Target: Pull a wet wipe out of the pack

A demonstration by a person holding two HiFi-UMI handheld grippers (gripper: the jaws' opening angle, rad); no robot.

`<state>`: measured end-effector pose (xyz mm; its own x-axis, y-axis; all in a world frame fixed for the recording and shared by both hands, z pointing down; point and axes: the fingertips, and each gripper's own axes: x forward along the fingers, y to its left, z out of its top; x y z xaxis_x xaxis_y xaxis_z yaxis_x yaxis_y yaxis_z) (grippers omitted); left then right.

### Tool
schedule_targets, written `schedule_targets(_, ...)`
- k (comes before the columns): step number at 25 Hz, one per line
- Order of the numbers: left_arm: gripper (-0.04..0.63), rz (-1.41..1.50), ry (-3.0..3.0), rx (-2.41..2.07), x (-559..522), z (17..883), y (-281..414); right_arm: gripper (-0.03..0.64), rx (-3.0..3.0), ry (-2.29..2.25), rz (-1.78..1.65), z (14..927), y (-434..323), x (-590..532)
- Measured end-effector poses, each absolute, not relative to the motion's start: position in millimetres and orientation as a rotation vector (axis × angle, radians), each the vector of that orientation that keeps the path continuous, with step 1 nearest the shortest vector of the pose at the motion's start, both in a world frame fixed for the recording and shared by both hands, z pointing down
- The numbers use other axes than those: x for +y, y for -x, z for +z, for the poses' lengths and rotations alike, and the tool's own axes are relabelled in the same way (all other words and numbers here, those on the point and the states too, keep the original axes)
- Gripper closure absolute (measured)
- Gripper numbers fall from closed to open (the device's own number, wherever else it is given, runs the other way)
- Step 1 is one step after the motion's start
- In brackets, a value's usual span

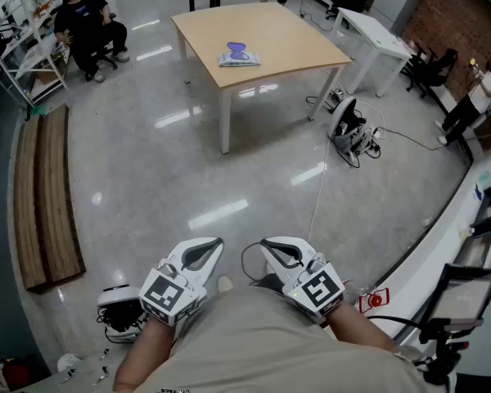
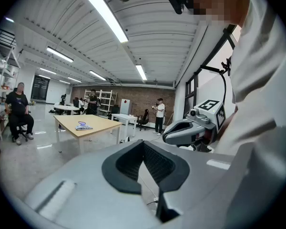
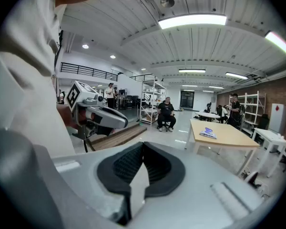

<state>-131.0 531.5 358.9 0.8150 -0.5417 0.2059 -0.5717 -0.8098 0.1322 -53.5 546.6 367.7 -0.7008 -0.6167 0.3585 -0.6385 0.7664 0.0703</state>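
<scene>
1. Wet wipe pack (image 1: 239,56) is in neither gripper. The left gripper (image 1: 211,250) and right gripper (image 1: 272,249) sit close before the person's body, each with its jaws pressed together on nothing.
2. Glossy floor (image 1: 172,178) lies between the grippers and the table. A thin cable (image 1: 319,188) crosses it towards a white device (image 1: 344,124).
3. A wooden bench (image 1: 47,195) lies at left.
4. The pack lies flat, mid-top, on the wooden table (image 1: 286,47), well apart from both grippers.
5. A seated person (image 1: 86,23) is beyond.

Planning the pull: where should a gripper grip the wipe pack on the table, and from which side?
The wet wipe pack lies flat on the table, purple patch up. Come from above, probably pinching at that patch; any flap is too small to see.
</scene>
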Motion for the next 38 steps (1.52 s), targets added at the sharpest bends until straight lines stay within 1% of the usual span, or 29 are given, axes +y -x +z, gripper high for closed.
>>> schedule_targets(18, 0.597, 0.202, -2.817, -0.898, 536.7, 351.8, 150.7, 0.612, -2.528, -0.936, 0.068, 375.2, 70.6, 545.8)
schedule_targets(26, 0.597, 0.167, -2.815, -0.890, 538.1, 368.0, 162.6, 0.614, -2.508, -0.923, 0.112, 385.6, 81.6, 551.5)
schedule_targets(33, 0.597, 0.221, -2.805, -0.903, 510.4, 375.5, 153.5, 0.614, -2.526, -0.921, 0.144, 389.0, 75.5, 524.1)
schedule_targets(38, 0.597, 0.251, -2.798, -0.949, 468.8, 373.5, 146.2, 0.614, -2.557, -0.893, 0.161, 395.7, 67.5, 483.0)
